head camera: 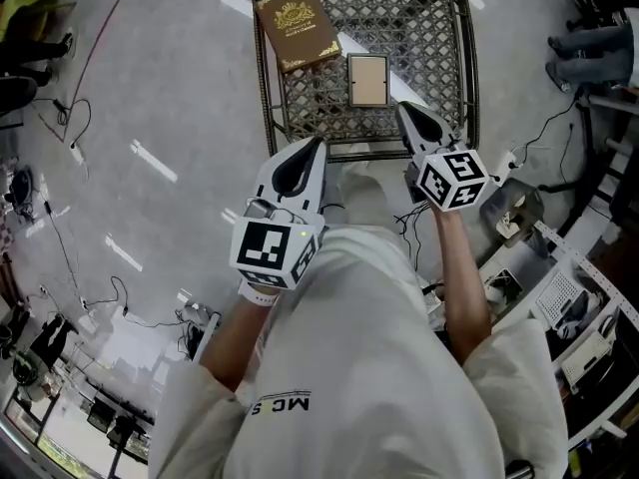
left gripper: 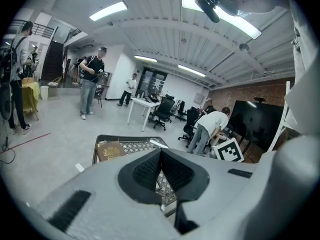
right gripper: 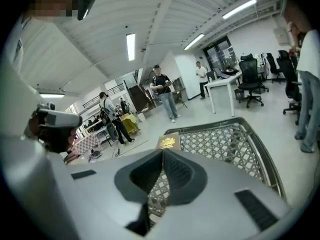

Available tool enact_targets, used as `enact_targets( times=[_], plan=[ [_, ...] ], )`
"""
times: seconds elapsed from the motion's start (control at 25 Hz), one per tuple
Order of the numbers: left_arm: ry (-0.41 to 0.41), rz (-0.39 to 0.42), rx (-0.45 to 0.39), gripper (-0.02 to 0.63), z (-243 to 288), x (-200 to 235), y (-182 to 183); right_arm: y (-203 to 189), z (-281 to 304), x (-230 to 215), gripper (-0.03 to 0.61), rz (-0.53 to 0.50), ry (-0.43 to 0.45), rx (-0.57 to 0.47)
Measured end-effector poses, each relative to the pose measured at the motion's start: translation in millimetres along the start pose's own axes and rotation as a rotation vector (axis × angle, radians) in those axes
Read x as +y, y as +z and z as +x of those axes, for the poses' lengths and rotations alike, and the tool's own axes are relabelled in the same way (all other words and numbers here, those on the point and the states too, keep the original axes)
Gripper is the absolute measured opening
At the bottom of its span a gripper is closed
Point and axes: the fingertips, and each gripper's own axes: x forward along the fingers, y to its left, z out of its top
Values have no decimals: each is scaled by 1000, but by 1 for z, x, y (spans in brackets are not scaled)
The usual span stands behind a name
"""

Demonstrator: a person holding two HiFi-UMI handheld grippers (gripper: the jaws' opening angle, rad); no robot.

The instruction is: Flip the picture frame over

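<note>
Picture frame (head camera: 367, 80) lies flat on the mesh table (head camera: 429, 28). Left gripper (head camera: 318, 144) and right gripper (head camera: 403, 108) are clenched empty, clear of it. Flip unconfirmed.

Picture frame (head camera: 367, 80) flat on mesh table (head camera: 419, 18)

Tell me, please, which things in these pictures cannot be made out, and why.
- picture frame: head view, too small to tell which face is up; in both gripper views each gripper's own body hides it.
- brown book: cover print too small to read in any view.
- mesh table: head view, near rim partly behind the left gripper and the right gripper.
</note>
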Motion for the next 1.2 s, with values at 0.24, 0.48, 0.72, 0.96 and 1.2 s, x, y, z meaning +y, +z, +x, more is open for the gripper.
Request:
enact_targets(
  times=[0.24, 0.48, 0.72, 0.96, 1.2],
  plan=[
    [15, 23, -36, 21, -18, 9, 12, 44, -37, 29, 20, -44, -26, -74],
    [28, 41, -86, 21, -32, 16, 28, 77, -73, 50, 20, -134, -79, -154],
    [52, 46, -140, 21, -44, 22, 44, 90, -102, 65, 18, -196, -131, -202],
    [47, 63, -151, 21, -52, 24, 48, 95, -115, 80, 18, -207, -145, -245],
    [47, 61, -149, 21, -54, 23, 45, 93, -121, 87, 17, -205, -151, -262]
  ],
)
